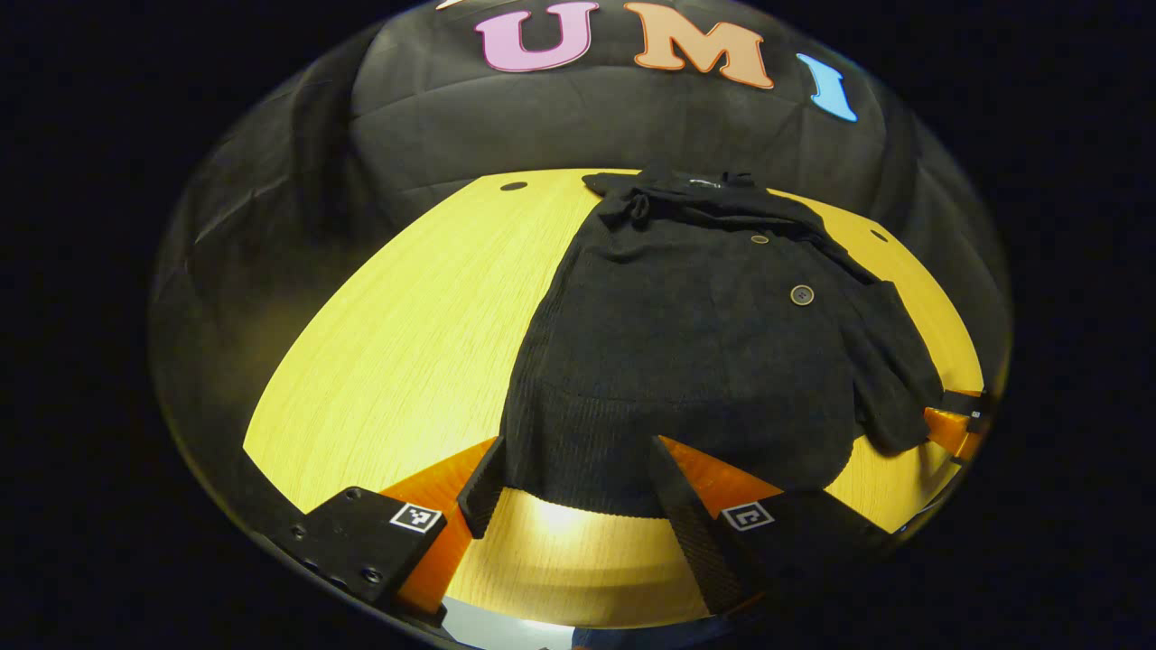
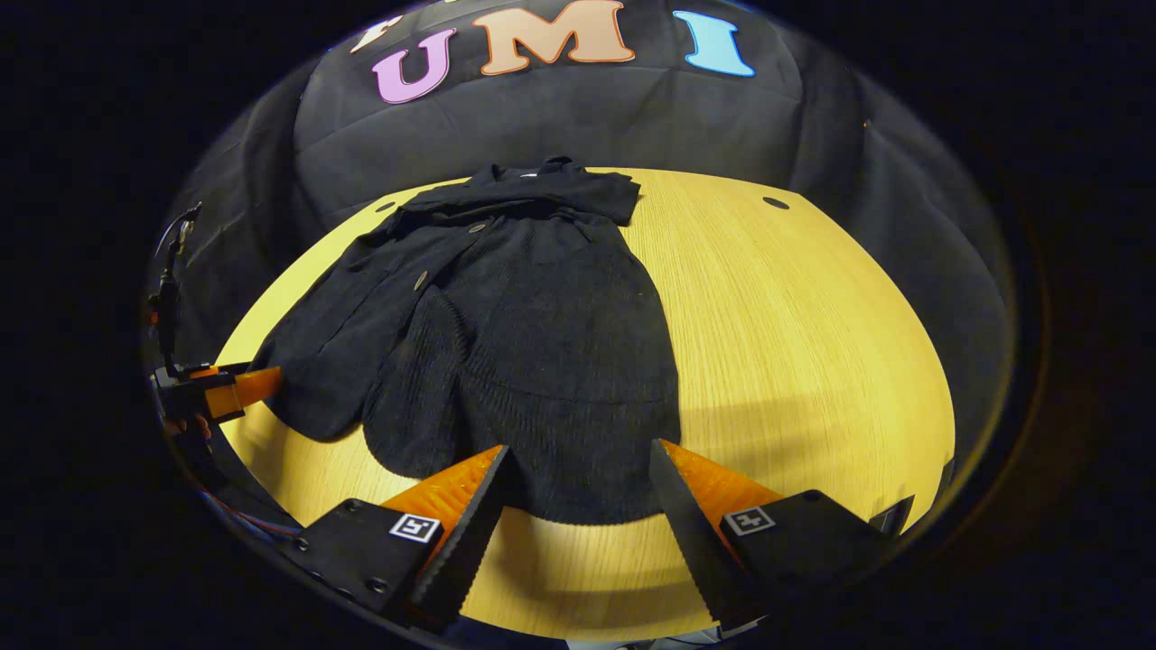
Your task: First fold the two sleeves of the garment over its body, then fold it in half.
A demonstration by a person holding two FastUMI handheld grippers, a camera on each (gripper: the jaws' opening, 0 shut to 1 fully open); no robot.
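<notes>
Cardigan (image 1: 695, 361) flat on table (image 1: 406, 343), sleeves (image 2: 415, 397) already over body, hem between my spread fingers. Left gripper (image 1: 578, 506), right gripper (image 2: 578, 506) both unclenched, poised for half-fold.

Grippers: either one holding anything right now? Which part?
Nothing is held. The left gripper and the right gripper are both open, fingers spread at the near hem of the black garment, which lies flat on the wooden table.
</notes>
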